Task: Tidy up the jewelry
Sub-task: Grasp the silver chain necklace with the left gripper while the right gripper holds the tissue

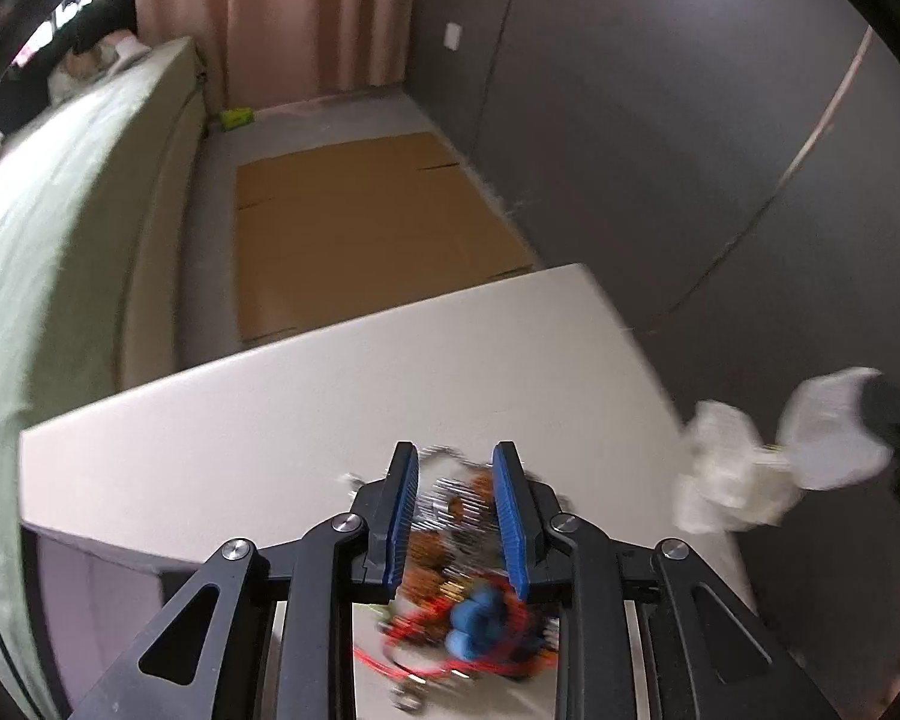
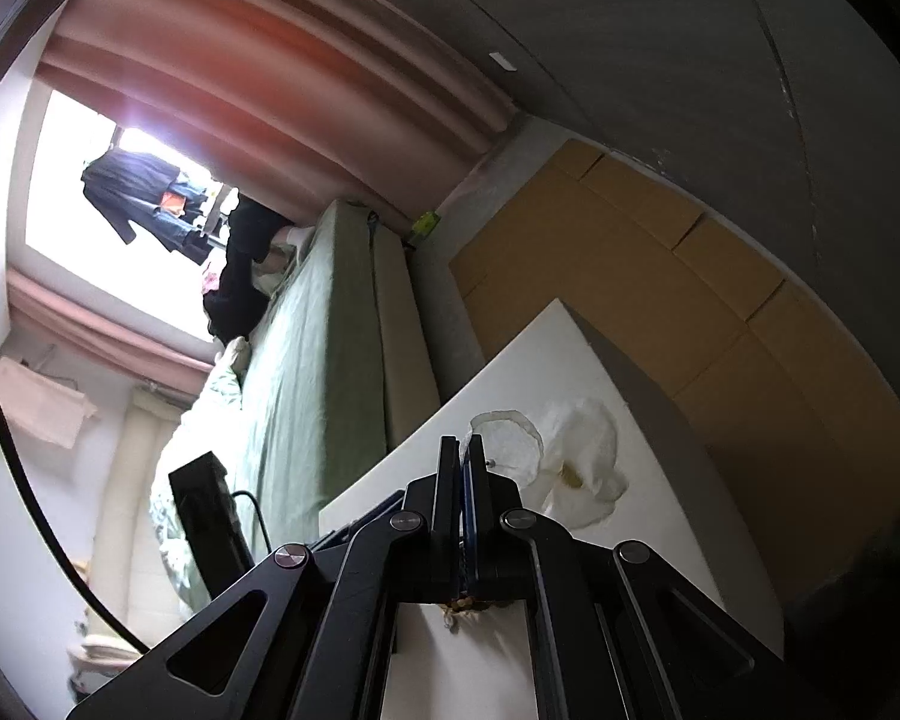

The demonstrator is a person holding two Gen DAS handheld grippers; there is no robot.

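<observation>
Directly between the left gripper [image 1: 456, 462] fingers, tangled jewelry [image 1: 456, 540].

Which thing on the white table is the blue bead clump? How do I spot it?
Look at the white table, near its closer end, where a jewelry pile lies between the fingers of the left hand-held gripper. The blue bead clump sits nearest the camera, wrapped in red cord, unlike the silver and brown pieces beyond.

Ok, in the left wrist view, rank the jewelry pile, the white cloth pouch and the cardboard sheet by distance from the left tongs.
1. Jewelry pile: between the fingers.
2. White cloth pouch: to the right, at the table edge.
3. Cardboard sheet: on the floor beyond the table.
</observation>
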